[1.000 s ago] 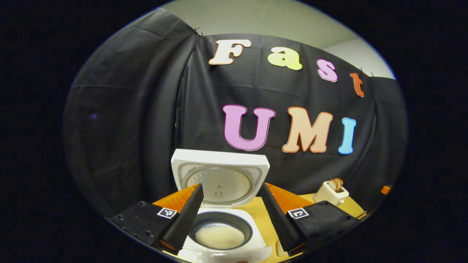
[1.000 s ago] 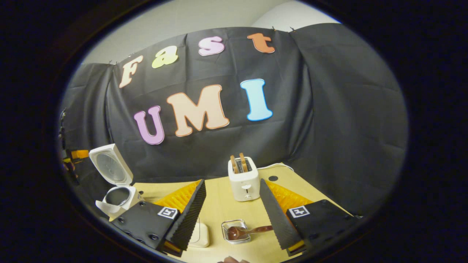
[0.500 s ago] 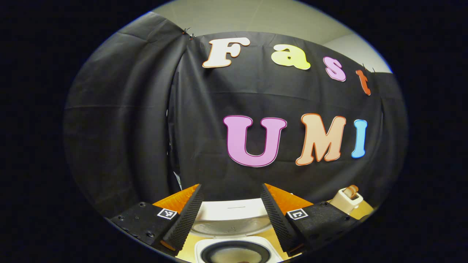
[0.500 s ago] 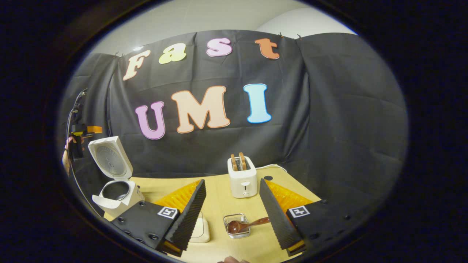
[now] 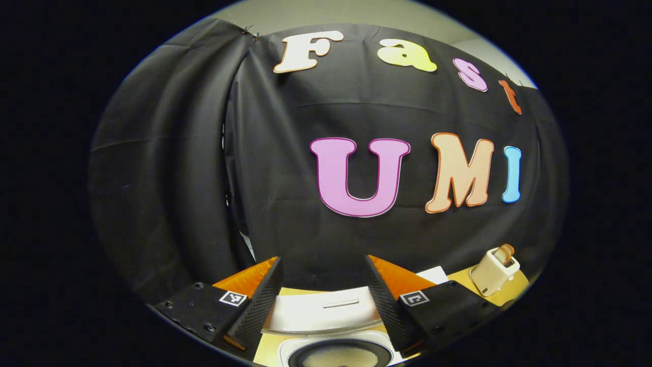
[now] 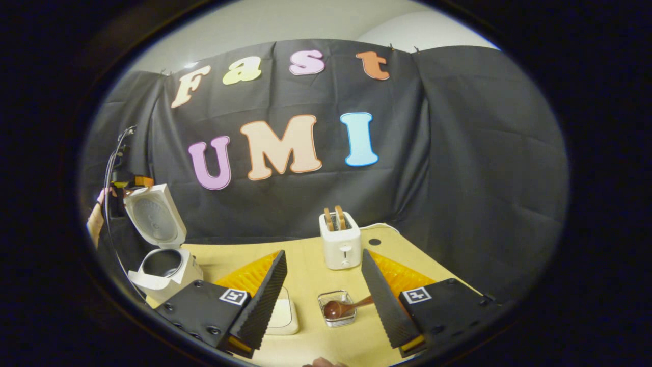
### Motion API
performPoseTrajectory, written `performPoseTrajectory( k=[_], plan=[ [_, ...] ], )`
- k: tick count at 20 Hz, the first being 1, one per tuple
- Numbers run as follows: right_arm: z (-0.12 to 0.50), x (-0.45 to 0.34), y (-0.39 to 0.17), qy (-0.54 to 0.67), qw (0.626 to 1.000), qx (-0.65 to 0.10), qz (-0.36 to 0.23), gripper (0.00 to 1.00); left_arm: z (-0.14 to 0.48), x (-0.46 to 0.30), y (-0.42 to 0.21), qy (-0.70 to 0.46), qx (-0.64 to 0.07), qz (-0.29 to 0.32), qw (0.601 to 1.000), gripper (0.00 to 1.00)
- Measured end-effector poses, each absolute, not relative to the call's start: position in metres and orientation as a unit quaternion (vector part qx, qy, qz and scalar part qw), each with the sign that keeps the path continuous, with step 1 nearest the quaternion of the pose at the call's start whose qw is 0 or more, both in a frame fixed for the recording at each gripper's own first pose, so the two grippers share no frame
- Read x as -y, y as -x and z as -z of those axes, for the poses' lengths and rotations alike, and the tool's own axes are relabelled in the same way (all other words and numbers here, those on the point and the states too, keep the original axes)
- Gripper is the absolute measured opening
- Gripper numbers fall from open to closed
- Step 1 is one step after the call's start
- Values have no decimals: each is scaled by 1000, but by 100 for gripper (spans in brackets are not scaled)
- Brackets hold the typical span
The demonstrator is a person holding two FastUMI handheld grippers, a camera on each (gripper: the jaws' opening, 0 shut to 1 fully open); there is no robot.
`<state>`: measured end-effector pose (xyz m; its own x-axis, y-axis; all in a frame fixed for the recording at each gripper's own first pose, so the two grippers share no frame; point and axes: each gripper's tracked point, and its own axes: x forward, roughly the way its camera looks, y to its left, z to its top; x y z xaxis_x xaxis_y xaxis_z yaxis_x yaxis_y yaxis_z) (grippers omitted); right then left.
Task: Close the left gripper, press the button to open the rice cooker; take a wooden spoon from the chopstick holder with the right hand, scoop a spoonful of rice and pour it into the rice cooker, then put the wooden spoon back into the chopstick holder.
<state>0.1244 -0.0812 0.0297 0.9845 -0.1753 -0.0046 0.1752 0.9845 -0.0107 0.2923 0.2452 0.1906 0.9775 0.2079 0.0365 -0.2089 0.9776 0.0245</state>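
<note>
Rice cooker [image 6: 162, 265] stands at the left of the table [image 6: 310, 257], lid [image 6: 154, 218] up and tilted back, inner pot open to view. In the left gripper view the pot [image 5: 338, 355] sits just below your left gripper [image 5: 322, 300], pale rice visible at the bottom edge, the raised lid [image 5: 326, 313] between the fingers. Button step looks done.

Both sets of jaws stand wide apart, nothing held. Your right gripper [image 6: 324, 293] hovers above the near middle of the table.

Wooden spoon [image 6: 340, 307] lies with its bowl in a small wire holder [image 6: 336, 308] on the table, handle running right toward the right finger. Judging by the task, that holder is the chopstick holder. Whether rice has already been poured and the spoon returned, or the spoon is untouched, you cannot tell from here.

If the scoop is still to do: bring the right gripper down over the handle, close on it and lift clear of the wire rim without dragging the holder.

A white toaster [image 6: 341, 244] with two slices stands far of the holder; a flat pale dish [image 6: 283, 315] lies just left of it, partly behind the left finger.

No brand or label readable on cooker or toaster. Square coded markers sit on the finger mounts.
</note>
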Motion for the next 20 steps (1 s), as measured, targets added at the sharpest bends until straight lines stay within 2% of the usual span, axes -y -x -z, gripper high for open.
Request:
performPoseTrajectory(
  k=[7, 8, 9, 10, 16, 20],
  plan=[
    [-27, 79, -122, -6, 997, -7, 74, 93, -176, -233, -264, -6, 20, -106, 994, 94],
    [-26, 80, -119, -3, 997, -8, 74, 93, -173, -230, -257, -7, 25, -108, 994, 89],
    [-26, 82, -118, -2, 997, -8, 72, 93, -168, -226, -251, -10, 27, -108, 994, 94],
    [-26, 83, -117, -2, 997, -8, 71, 93, -164, -223, -243, -10, 29, -109, 994, 94],
    [-31, 90, -119, -4, 998, -10, 56, 94, -116, -199, -191, -16, 33, -101, 994, 94],
    [-37, 93, -117, 4, 999, -10, 49, 93, -64, -190, -163, -2, 5, -97, 995, 94]
  ],
)
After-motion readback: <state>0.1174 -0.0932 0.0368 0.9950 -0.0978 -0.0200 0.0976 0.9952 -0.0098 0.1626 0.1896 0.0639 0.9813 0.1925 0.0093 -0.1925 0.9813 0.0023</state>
